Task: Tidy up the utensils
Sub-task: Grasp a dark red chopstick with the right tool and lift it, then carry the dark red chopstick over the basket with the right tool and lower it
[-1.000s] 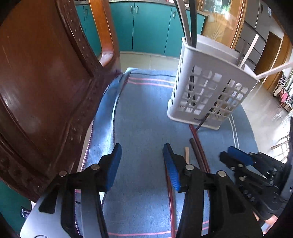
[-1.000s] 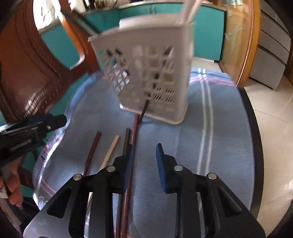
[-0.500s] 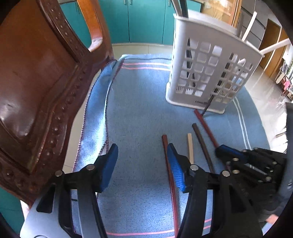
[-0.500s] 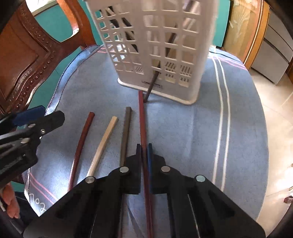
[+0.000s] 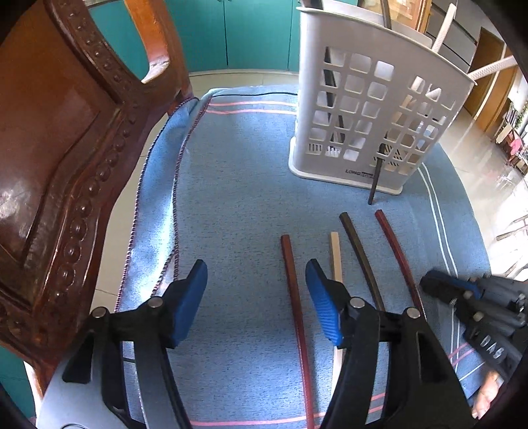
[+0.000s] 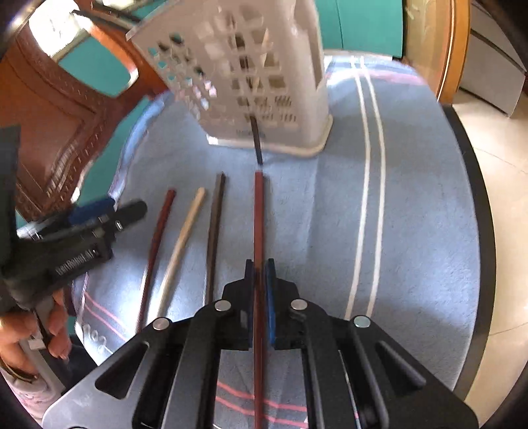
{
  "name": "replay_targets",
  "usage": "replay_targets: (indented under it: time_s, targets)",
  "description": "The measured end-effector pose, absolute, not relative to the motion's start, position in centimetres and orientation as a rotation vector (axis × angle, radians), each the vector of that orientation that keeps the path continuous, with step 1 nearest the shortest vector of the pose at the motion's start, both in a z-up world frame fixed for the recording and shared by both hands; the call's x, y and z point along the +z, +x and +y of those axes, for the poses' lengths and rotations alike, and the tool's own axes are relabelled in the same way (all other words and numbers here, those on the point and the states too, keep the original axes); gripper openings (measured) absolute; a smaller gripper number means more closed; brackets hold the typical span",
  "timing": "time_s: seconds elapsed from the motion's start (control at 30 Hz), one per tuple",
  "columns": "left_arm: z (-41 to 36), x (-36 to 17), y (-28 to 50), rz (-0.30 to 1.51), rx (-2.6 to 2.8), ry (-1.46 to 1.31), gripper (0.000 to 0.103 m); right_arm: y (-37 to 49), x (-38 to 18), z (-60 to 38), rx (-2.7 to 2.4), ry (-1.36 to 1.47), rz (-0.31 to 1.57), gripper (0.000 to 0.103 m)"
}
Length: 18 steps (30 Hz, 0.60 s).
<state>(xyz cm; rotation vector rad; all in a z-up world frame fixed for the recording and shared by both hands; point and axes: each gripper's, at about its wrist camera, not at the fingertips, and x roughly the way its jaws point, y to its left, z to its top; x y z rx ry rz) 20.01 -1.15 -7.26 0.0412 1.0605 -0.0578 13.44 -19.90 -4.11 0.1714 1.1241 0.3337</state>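
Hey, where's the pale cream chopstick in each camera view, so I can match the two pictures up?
Left wrist view: the pale cream chopstick lies right of centre on the blue cloth, second from the left of four sticks, partly behind the left gripper's right finger.
Right wrist view: the same stick lies left of centre, again second from the left.
Shared landmark: the white utensil basket standing beyond the sticks.

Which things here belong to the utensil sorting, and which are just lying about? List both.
Job:
- red chopstick, clamped in right gripper
- three loose chopsticks: dark red, pale, dark brown
- white basket
- left gripper, open

Lying about:
- wooden chair
- blue cloth
- teal cabinets
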Motion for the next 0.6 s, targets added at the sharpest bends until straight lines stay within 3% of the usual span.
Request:
replay_targets:
  time_s: [0.2, 0.23, 0.27, 0.3, 0.33, 0.57, 0.6]
  targets:
    - [-1.0, -7.4, 20.6, 1.074, -0.063, 0.004, 0.065, 13.4, 4.7, -20.4, 0.459, 0.259, 0.866, 0.008]
    - [-1.1, -7.3, 20.7, 1.073, -0.068, -0.002, 0.065, 14.2, 7.4, -20.2, 0.444, 0.256, 0.806, 0.014]
    - [-1.2, -7.3, 20.7, 1.072, -0.071, -0.003, 0.065, 14.9, 8.8, -20.1, 0.41, 0.246, 0.783, 0.022]
    - [-1.3, -7.3, 20.8, 1.072, -0.073, -0.002, 0.065, 16.1, 10.1, -19.7, 0.358, 0.236, 0.763, 0.05]
    - [-1.3, -7.3, 20.8, 1.073, -0.074, -0.001, 0.065, 17.6, 11.4, -19.5, 0.299, 0.24, 0.733, 0.07]
    - [-0.4, -7.8, 21.1, 1.091, -0.061, -0.015, 0.065, 27.1, 10.9, -15.7, 0.069, 0.167, 0.696, 0.07]
    - [-0.2, -7.8, 21.2, 1.093, -0.061, -0.017, 0.065, 27.8, 10.4, -15.3, 0.057, 0.161, 0.7, 0.065]
